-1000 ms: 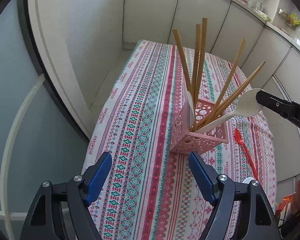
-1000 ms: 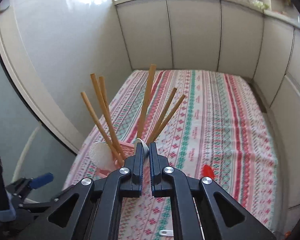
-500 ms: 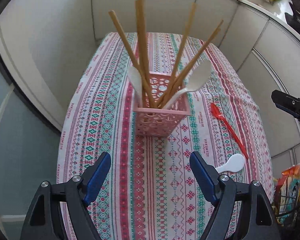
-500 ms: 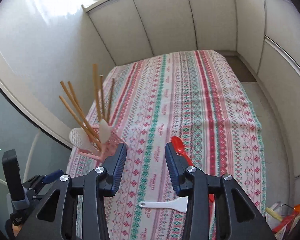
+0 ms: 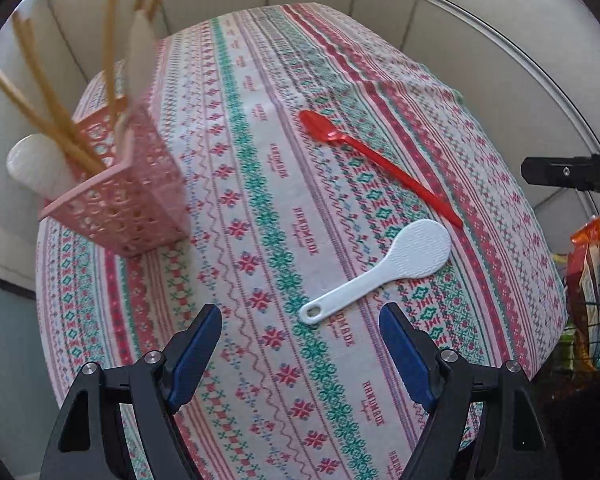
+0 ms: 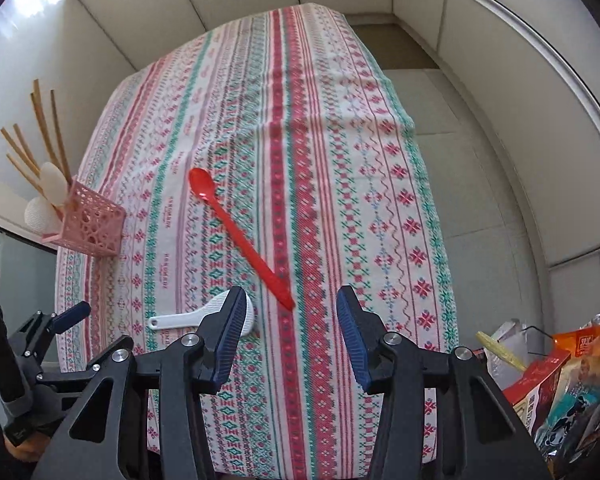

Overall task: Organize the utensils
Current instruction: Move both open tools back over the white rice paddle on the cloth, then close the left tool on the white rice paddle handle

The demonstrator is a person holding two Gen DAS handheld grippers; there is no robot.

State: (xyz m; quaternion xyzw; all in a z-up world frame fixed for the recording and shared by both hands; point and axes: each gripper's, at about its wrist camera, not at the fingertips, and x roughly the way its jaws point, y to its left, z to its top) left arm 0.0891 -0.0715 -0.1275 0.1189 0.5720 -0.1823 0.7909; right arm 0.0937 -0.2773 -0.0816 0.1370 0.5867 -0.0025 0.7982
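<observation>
While both grippers hang over the patterned tablecloth [image 6: 284,128] that covers the counter, nothing sits in either pair of fingers. Far to the left of the left gripper [image 5: 300,350], a pink perforated basket [image 5: 136,208] stands on the cloth, holding wooden chopsticks [image 5: 44,92] and two white rice paddles [image 5: 36,168] that lean out of its top. The left gripper's blue-padded fingers [image 5: 196,354] stand wide apart and empty; just ahead of the gap between them lies a third white rice paddle [image 5: 384,268], its holed handle end nearest the fingers and its blade angled away to the right. Beyond that, a red long-handled spoon [image 5: 376,160] lies flat on the cloth, its handle tip close to the paddle's blade. The right gripper [image 6: 290,332] has just been opening; its fingers [image 6: 230,336] are parted about halfway with nothing between them, and the spoon's handle tip lies just ahead of the gap. Snack packets [image 6: 568,364] show at the far right, off the counter's edge.
</observation>
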